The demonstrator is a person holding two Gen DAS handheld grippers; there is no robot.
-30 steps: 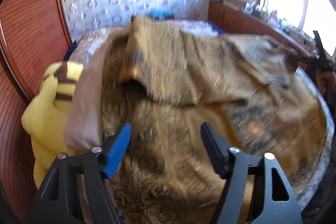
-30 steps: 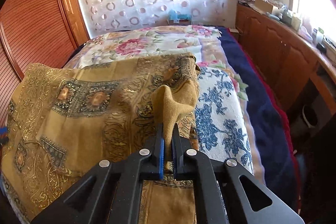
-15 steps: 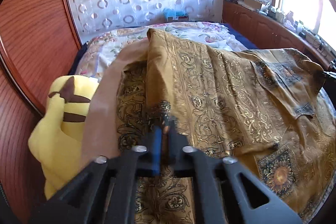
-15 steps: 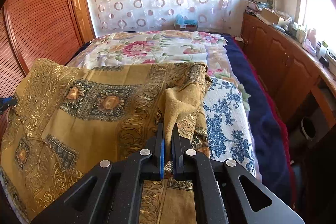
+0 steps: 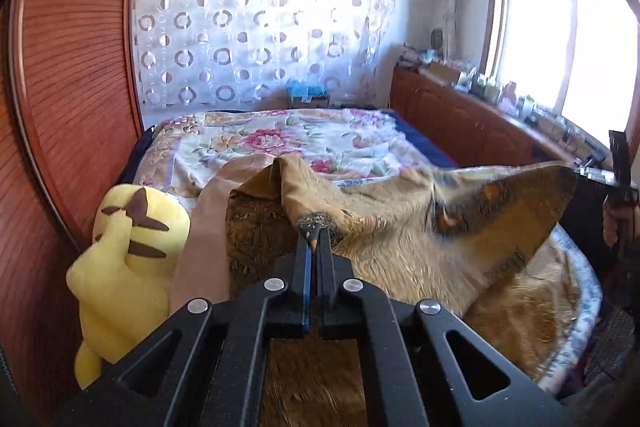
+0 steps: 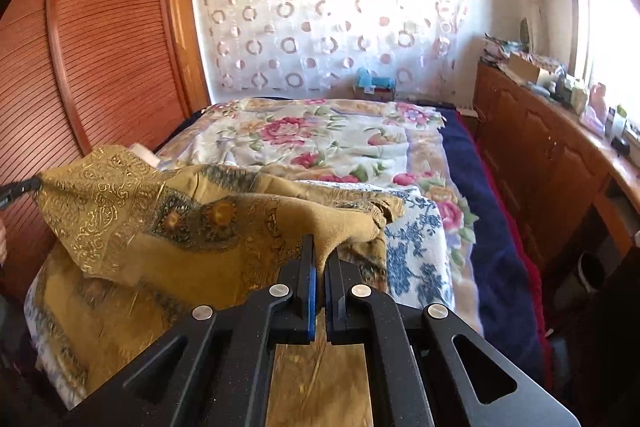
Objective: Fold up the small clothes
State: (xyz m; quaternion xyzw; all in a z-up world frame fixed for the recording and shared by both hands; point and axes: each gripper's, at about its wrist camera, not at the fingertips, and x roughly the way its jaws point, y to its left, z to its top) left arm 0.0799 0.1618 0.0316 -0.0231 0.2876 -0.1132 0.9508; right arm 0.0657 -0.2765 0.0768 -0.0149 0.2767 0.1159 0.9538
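Note:
A mustard-gold patterned cloth lies spread over the near end of the bed, lifted at two corners. My left gripper is shut on one dark-patterned corner of it and holds that corner above the bed. My right gripper is shut on a fold of the same cloth at the opposite side. In the right wrist view the left gripper's tip shows at the far left, pinching the raised corner. The cloth hangs stretched between the two grips, with its lower part still resting on the bed.
A floral bedspread covers the bed, with a blue-flowered blanket and a navy one at the right. A yellow plush toy and a tan pillow lie against the wooden wardrobe. A cluttered wooden cabinet runs under the window.
My left gripper went from open above the cloth to shut on a corner, then rose with it. The right gripper kept its grip and lifted its fold a little.

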